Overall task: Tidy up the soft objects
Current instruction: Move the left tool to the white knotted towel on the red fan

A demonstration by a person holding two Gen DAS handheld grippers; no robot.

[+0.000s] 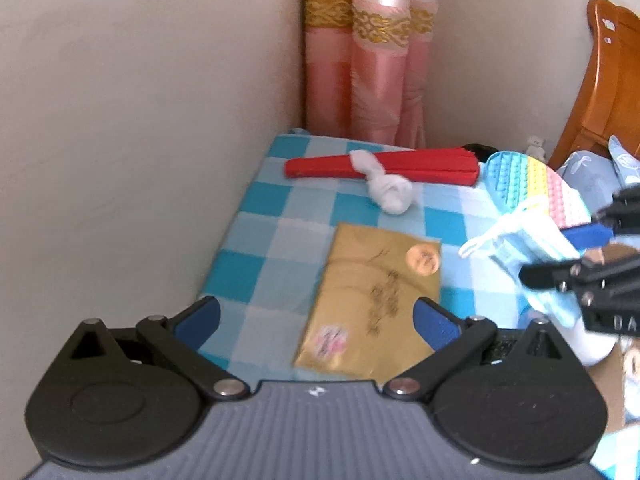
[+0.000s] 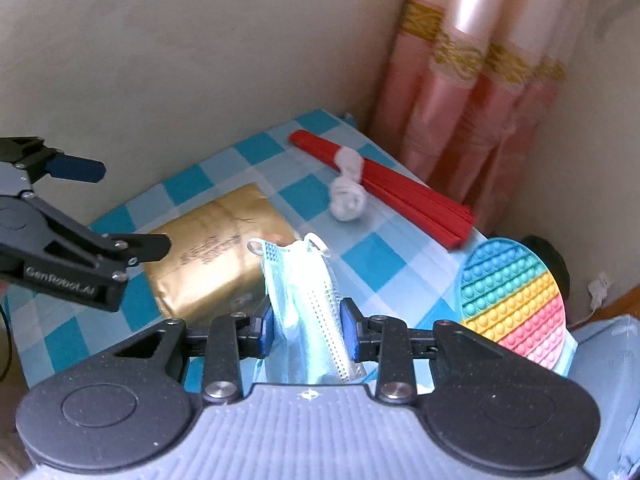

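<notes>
Our right gripper [image 2: 306,328] was closed on the face mask [image 2: 304,300], its blue pads pinching the bunched, pleated fabric from both sides while the mask's top and ear loops stood free above the jaws. We judged the mask very light and limp: it would sag and swing wherever it was unsupported, and the loops could snag, so holding it across the gathered middle, as we did, seemed the safest place. Our left gripper [image 1: 316,320] hung wide open and empty above the checked cloth of the counter [image 1: 260,216], over the near end of the gold envelope [image 1: 372,304], which lay flat. Further out, the knotted white cloth [image 1: 390,192] rested against the folded red fan [image 1: 384,166]; we expected the cloth to be soft and compressible, best pinched at the knot, whereas the fan looked stiff. The rainbow bubble mat [image 2: 516,300] lay at the counter's right edge, partly overhanging, and we took it for floppy silicone best gripped at its rim. A pink curtain [image 1: 376,60] hung in the corner behind.
</notes>
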